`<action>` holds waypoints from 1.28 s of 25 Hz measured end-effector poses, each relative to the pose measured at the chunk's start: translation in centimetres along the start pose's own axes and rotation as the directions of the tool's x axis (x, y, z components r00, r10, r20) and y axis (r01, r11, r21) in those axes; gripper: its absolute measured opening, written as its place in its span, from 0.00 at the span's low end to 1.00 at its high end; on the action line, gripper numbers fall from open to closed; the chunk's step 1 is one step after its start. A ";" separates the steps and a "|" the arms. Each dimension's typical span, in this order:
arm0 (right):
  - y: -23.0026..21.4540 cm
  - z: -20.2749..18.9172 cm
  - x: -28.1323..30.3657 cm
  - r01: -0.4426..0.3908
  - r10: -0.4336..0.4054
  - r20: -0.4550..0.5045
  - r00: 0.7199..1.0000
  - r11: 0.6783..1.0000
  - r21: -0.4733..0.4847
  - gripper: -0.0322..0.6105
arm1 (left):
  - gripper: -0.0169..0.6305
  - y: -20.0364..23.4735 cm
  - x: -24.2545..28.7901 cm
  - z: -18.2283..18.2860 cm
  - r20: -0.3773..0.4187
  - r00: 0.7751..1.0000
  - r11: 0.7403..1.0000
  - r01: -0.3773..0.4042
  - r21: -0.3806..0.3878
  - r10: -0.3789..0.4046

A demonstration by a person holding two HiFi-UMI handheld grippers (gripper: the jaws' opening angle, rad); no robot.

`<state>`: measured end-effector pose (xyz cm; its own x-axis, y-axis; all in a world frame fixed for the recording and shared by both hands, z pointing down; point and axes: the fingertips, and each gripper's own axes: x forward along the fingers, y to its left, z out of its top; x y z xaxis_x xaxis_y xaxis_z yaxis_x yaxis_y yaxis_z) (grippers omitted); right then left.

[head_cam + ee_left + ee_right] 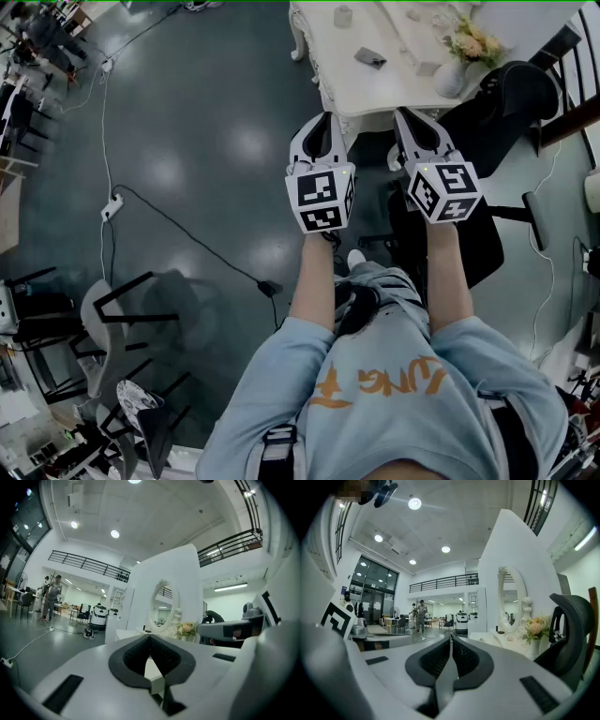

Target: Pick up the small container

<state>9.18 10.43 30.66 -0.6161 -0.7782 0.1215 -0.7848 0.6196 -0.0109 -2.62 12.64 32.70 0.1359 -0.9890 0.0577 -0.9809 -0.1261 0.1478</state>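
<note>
Two tools sit side by side at the middle of the head view, aimed level at the white counter (375, 89) along the top of the frame. We judge this a ready pose for the approach. The left tool (325, 116) and the right tool (404, 113) are both clenched, tips together, with nothing between them. The small container (343, 16) — we take it to be the little grey pot on the counter near the top edge — stands well apart from both, untouched. A black chair (511, 94) crowds the counter's right side, so the left side looks the freer way in.

Head view looks steeply down; both gripper views face level toward the same dressing table (361, 92).
</note>
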 end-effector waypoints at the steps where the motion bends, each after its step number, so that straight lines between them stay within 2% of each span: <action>1: 0.3 -0.1 0.0 -0.001 0.001 0.000 1.000 1.000 0.000 0.11 | 0.06 0.1 -0.1 0.0 0.000 1.000 1.000 0.005 0.003 -0.005; 4: 1.1 0.2 -0.1 -0.004 0.004 0.017 1.000 1.000 -0.001 0.11 | 0.06 0.5 -0.3 0.2 0.005 1.000 1.000 0.020 0.008 -0.020; 8: 1.9 1.7 -0.2 -0.017 0.016 0.100 0.995 1.000 0.015 0.11 | 0.06 1.4 -0.3 0.9 0.024 0.999 0.999 0.030 0.011 -0.030; 11: 1.7 2.3 -0.3 -0.008 0.004 0.128 0.992 1.000 0.031 0.11 | 0.06 1.9 -0.4 1.4 0.044 0.999 0.999 0.032 0.009 -0.032; 15: 2.0 2.4 0.2 0.007 -0.011 0.119 0.993 1.000 0.029 0.11 | 0.06 3.2 -1.0 2.1 0.061 0.998 1.000 0.019 0.002 -0.019; 22: 4.5 3.1 1.9 -0.034 0.035 0.096 0.995 0.999 -0.017 0.11 | 0.06 7.0 -1.8 3.0 0.078 0.996 0.998 -0.040 -0.054 0.045; 32: 6.0 4.1 2.9 -0.031 0.037 0.075 0.996 0.996 -0.082 0.11 | 0.06 8.7 -1.6 3.7 0.070 0.997 0.996 -0.023 -0.085 0.029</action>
<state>2.35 11.45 26.87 -0.6481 -0.7601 0.0462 -0.7572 0.6497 0.0671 -11.91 12.81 30.26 0.0975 -0.9952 -0.0075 -0.9684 -0.0966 0.2300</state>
